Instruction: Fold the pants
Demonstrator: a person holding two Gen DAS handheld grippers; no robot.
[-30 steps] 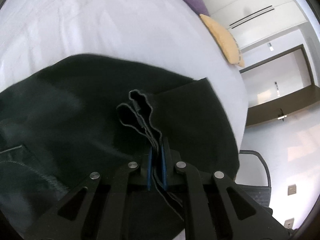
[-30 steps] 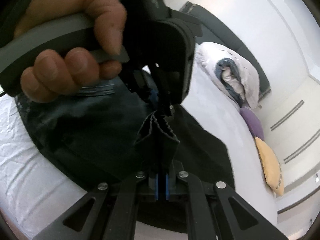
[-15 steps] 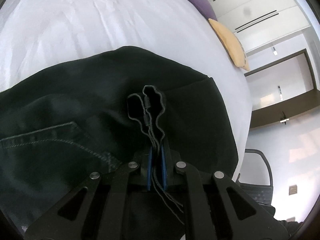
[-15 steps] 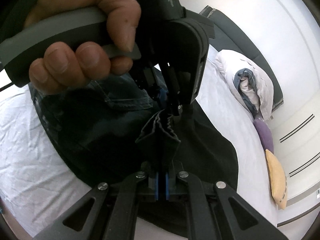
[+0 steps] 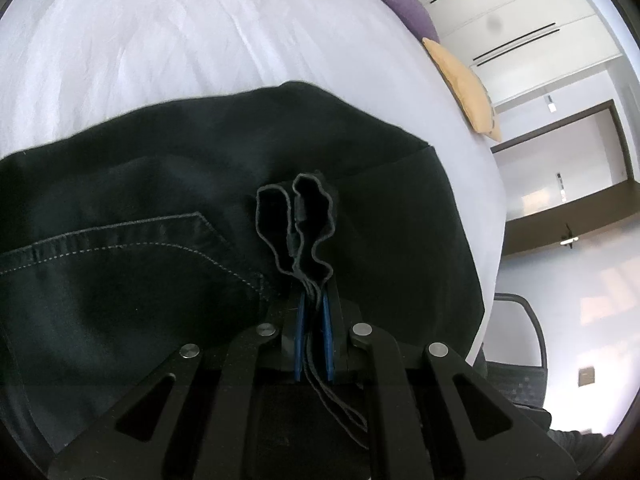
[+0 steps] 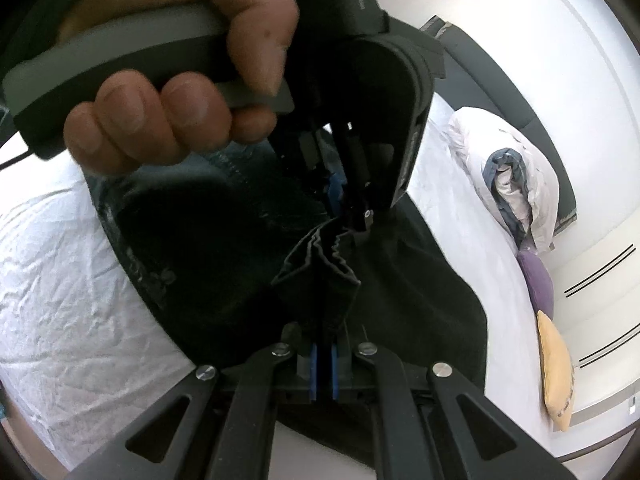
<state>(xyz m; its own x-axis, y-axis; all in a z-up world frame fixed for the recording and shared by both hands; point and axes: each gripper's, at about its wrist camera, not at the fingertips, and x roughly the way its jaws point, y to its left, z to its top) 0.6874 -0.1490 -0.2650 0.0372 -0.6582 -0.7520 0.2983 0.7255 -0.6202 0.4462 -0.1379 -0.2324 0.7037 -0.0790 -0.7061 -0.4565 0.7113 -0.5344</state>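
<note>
Together both tools [image 5: 312, 300] [image 6: 324, 344] pinch the dark pants' [image 5: 140, 260] bunched hem (layers crumpled); the rest lies flat.

Both grippers angle downward, jaws clamped tight. The left gripper [image 5: 312, 300] pinches bunched hem layers of the pants [image 5: 140, 264] between its blue pads; the right gripper [image 6: 324, 344] grips another gathered edge. The person's left hand [image 6: 172, 76] wraps fingers around the left gripper's grey handle, close ahead of the right one.

Bright daylight, fisheye-warped edges, blurred hand [image 6: 176, 68]
</note>
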